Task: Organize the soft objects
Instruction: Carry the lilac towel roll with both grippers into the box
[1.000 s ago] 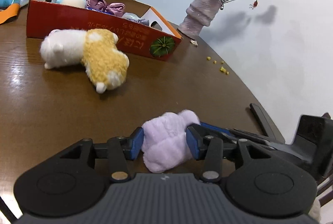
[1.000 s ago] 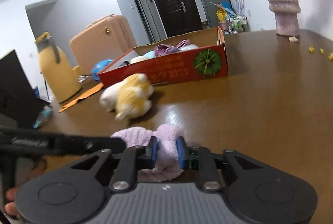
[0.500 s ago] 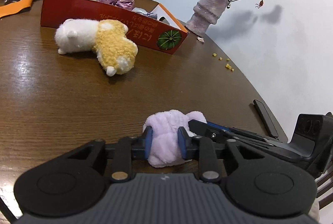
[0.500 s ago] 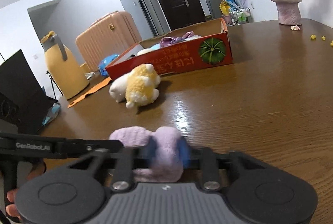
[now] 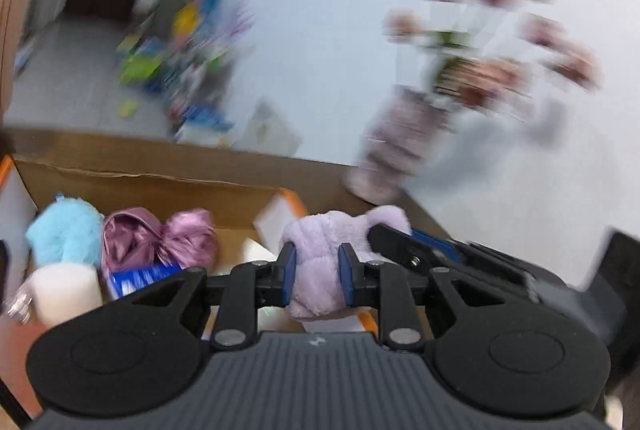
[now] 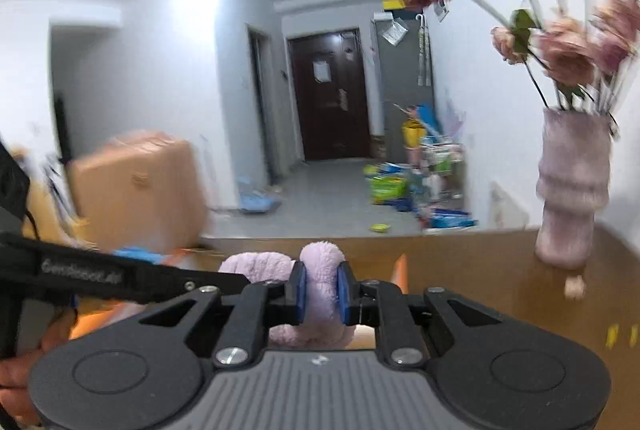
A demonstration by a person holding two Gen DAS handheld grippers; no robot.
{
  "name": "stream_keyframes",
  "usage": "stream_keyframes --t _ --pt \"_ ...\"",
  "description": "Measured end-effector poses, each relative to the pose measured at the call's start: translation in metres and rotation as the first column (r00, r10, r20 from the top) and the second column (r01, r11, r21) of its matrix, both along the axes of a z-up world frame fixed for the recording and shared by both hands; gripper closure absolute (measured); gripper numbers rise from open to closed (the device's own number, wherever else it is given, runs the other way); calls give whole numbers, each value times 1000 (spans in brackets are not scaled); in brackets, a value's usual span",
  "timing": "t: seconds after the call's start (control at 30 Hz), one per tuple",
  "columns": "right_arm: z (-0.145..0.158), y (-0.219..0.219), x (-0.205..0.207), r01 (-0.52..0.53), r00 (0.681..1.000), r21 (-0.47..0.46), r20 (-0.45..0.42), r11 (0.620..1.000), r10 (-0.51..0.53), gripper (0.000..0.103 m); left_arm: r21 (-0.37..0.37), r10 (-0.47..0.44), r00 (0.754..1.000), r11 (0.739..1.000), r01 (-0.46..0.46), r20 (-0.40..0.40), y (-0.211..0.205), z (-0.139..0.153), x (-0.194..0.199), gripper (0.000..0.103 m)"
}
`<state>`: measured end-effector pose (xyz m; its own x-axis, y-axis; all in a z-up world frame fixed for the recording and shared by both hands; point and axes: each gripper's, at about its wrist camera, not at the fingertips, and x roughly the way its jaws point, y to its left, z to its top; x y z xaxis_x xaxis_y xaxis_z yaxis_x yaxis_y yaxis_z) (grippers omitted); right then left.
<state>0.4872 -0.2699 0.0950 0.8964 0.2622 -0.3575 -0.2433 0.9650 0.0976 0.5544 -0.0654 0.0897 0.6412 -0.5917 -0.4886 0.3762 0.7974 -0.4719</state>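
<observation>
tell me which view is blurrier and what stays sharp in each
Left wrist view is blurrier: the flower vase and room smear heavily, while the left tool and lavender plush stay sharp. Right wrist view: the flowers and suitcase smear mildly, a ceiling light blows out, and the right tool is crisp.

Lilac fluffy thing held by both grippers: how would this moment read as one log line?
left gripper: shut on lilac plush | right gripper: shut on same plush | plush: lifted, at cardboard box | box holds: blue plush, satin bow

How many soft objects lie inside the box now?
3 visible: blue plush, purple satin bow, white plush, all at the left of the cardboard box. Others may be hidden behind the gripper.
</observation>
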Motion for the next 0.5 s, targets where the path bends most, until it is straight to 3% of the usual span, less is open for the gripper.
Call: stream_keyframes --t 0.1,0.2,0.33,0.43,0.5 --pt "-12 15 78 33 996 -118 -80 993 -43 87 35 30 991 999 -25 -127 -11 -26 72 80" --pt "-34 27 141 21 978 -137 -203 990 -49 88 130 102 983 988 -82 -154 -15 -46 109 81" --pt "-48 34 177 -24 949 -141 -313 990 -22 87 187 91 983 981 -60 -158 -15 -65 124 80" --pt "-61 38 191 -64 906 -186 -423 980 -21 87 225 74 979 974 -30 -188 -20 -74 127 80" --pt "-62 40 193 -64 902 -210 -431 976 -33 85 225 69 978 974 -24 -196 -20 -74 126 79"
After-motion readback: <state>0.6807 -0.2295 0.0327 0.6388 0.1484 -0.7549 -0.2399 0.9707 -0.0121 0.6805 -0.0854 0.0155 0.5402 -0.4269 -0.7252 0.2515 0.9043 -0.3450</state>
